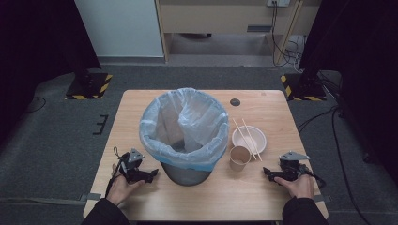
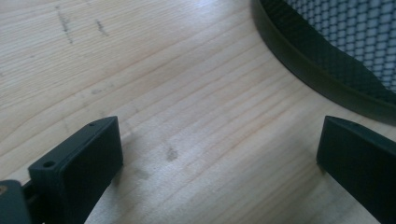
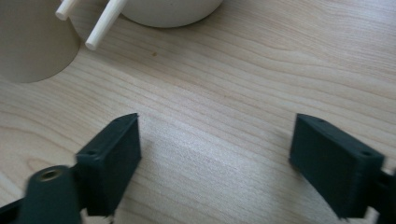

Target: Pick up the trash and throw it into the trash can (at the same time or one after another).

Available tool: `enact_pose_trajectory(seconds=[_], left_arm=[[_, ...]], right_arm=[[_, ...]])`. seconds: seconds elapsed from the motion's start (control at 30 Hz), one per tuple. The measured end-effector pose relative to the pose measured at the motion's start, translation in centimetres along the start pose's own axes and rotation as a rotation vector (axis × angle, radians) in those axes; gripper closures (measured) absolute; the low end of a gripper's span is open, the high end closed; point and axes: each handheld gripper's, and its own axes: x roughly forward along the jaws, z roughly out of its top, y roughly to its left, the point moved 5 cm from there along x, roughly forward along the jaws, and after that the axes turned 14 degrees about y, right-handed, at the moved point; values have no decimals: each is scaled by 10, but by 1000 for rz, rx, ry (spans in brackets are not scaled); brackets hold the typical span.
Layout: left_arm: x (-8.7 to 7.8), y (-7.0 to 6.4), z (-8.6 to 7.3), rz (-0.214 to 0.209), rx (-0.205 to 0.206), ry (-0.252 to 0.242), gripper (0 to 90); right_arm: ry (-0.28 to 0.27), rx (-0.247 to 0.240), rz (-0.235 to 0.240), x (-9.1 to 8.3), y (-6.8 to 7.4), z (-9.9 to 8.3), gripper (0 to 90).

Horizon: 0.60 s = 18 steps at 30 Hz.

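Resting on the worktop (image 1: 141, 101) either side of the lined bin (image 1: 184, 136). Left gripper (image 1: 151, 174) wide open, empty. Right gripper (image 1: 266, 172) near the paper cup (image 1: 239, 158), wide open, empty.

At the bottom of the high view, dark sleeves cover both forearms. The left gripper (image 1: 151, 175) and right gripper (image 1: 266, 172) are black, each topped by a grey three-cornered plate, with a black cable trailing off. In the gripper views, the matte black block-shaped jaws show small screw holes.
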Motion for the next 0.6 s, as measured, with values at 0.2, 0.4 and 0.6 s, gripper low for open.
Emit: enact_pose_trajectory(seconds=[0.2, 0.4, 0.6], left_arm=[[-1, 5, -1, 4, -9, 0, 0], [-1, 4, -2, 1, 2, 2, 0], [-1, 4, -2, -4, 9, 2, 0]], right_arm=[[6, -8, 0, -8, -1, 2, 276], [-105, 54, -8, -35, -3, 12, 302], [-195, 111, 5, -56, 0, 21, 309]])
